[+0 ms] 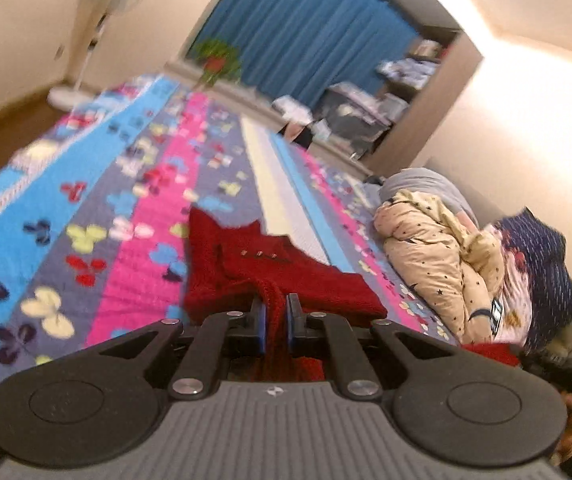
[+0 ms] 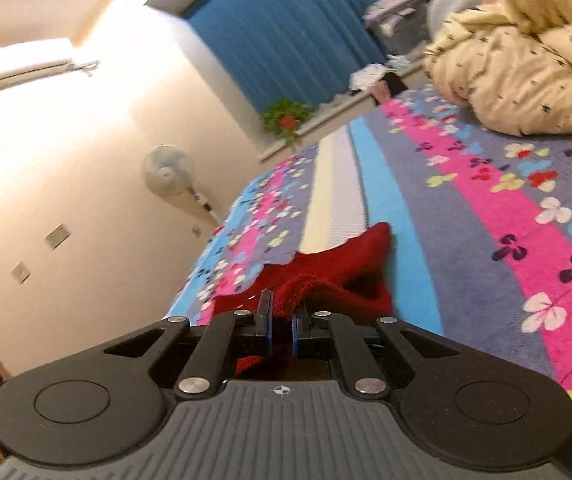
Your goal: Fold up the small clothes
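Note:
A small red knitted garment (image 1: 262,268) with a row of small buttons lies partly lifted over the flowered bedspread (image 1: 98,216). My left gripper (image 1: 276,312) is shut on one edge of the red knit, which bunches between its blue pads. In the right wrist view the same red garment (image 2: 337,276) hangs from my right gripper (image 2: 282,320), shut on another bunched edge. Its far end still trails on the bedspread (image 2: 465,208). Both grippers are held above the bed, pointing slightly downward.
A cream star-print jacket (image 1: 437,264) and a dark blue patterned cloth (image 1: 545,264) are piled on the bed's right side. A standing fan (image 2: 170,172), a potted plant (image 2: 286,120) on the sill and blue curtains (image 1: 305,28) lie beyond the bed.

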### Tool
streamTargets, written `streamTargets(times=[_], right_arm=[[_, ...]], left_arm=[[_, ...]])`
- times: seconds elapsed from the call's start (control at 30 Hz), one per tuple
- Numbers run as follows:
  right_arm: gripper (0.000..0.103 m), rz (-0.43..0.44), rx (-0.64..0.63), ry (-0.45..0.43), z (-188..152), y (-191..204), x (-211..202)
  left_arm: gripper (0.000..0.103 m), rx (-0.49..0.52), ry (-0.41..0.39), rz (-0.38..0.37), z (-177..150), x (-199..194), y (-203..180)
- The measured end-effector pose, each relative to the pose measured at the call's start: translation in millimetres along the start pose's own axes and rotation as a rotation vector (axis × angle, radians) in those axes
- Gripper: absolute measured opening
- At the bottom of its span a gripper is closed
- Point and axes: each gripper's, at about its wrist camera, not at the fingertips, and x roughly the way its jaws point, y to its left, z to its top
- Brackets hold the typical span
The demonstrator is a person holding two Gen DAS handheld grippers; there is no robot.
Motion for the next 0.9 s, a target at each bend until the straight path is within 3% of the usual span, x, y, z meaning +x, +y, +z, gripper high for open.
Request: streamTargets(times=[0.27, 0.43, 0.53, 0.6, 0.9], right_arm=[[0.007, -0.157, -0.033, 0.185, 32.8, -42.9, 145.0], [0.007, -0.232, -0.014, 0.271, 29.2, -75.0, 208.9], [0.008, -0.307, -0.012, 0.342, 9.9, -86.7, 231.7], [0.008, -0.303, 0.015, 0.330, 11.6, -87.6, 237.9], [0.008, -0.318, -0.008, 0.352, 11.9, -90.5, 250.8]], left_arm=[[0.009, -0.049, 0.189, 0.115, 53.6, 144.8, 58.0], [0.010, -0.074, 0.280, 0.194, 56.4, 217.4, 99.1], [0.010, 0.001, 0.311, 0.245, 53.6, 235.9, 97.5], [0.010, 0.022, 0.314, 0.261, 53.6, 244.0, 97.7], [0.010, -0.040, 0.267, 0.321, 60.4, 238.2, 111.2]])
